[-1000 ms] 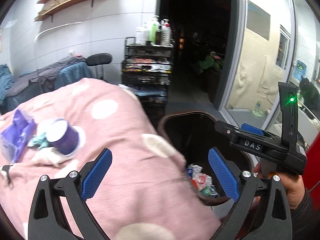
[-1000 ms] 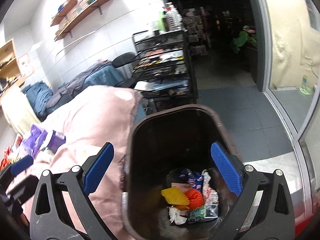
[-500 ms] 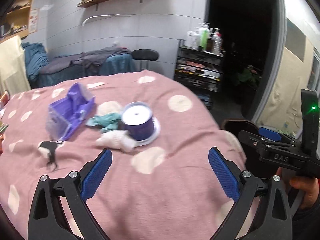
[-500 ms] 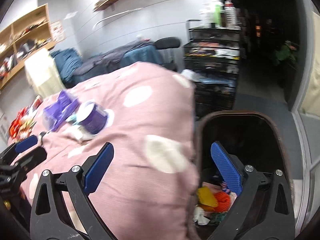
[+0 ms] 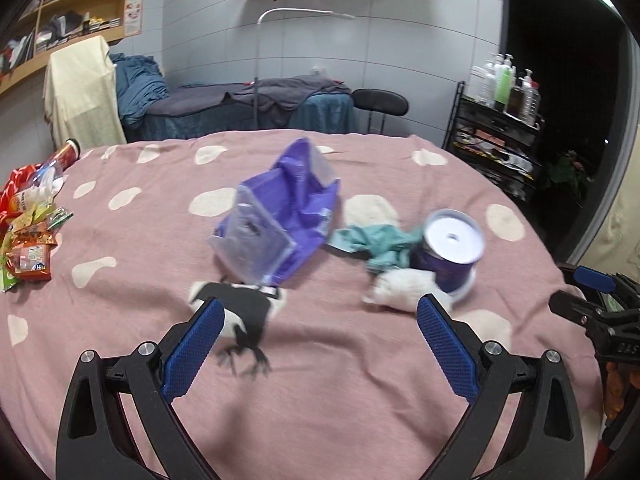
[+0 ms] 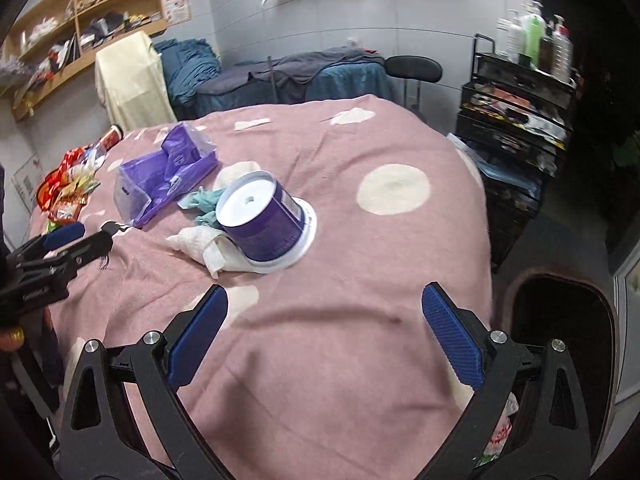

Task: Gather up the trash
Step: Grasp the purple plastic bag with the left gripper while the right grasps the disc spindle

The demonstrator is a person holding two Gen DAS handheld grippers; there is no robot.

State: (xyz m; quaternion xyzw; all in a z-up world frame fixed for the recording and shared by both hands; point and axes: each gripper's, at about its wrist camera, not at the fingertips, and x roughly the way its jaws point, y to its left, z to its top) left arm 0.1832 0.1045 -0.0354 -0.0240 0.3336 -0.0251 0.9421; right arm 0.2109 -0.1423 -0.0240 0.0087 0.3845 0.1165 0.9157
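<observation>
On the pink spotted bedspread point(image 5: 320, 392) lie a purple plastic package point(image 5: 280, 216), a teal rag point(image 5: 376, 242), a purple disc spindle case point(image 5: 448, 248), a crumpled white tissue point(image 5: 400, 290) and a black-and-white scrap point(image 5: 240, 316). My left gripper point(image 5: 316, 340) is open and empty, above the spread just short of the scrap. My right gripper point(image 6: 324, 340) is open and empty, near the spindle case point(image 6: 262, 220) and tissue point(image 6: 204, 246). The brown trash bin point(image 6: 568, 328) stands at the bed's right edge.
Snack wrappers point(image 5: 28, 224) lie at the bed's left edge, also in the right wrist view point(image 6: 68, 188). A black trolley with bottles point(image 6: 516, 120) stands right of the bed. A massage bed point(image 5: 248, 108), a stool point(image 5: 380, 102) and wall shelves stand behind.
Both grippers have swung left, away from the trash bin and over the bed. The items on the spread now sit ahead of the open, empty grippers.
</observation>
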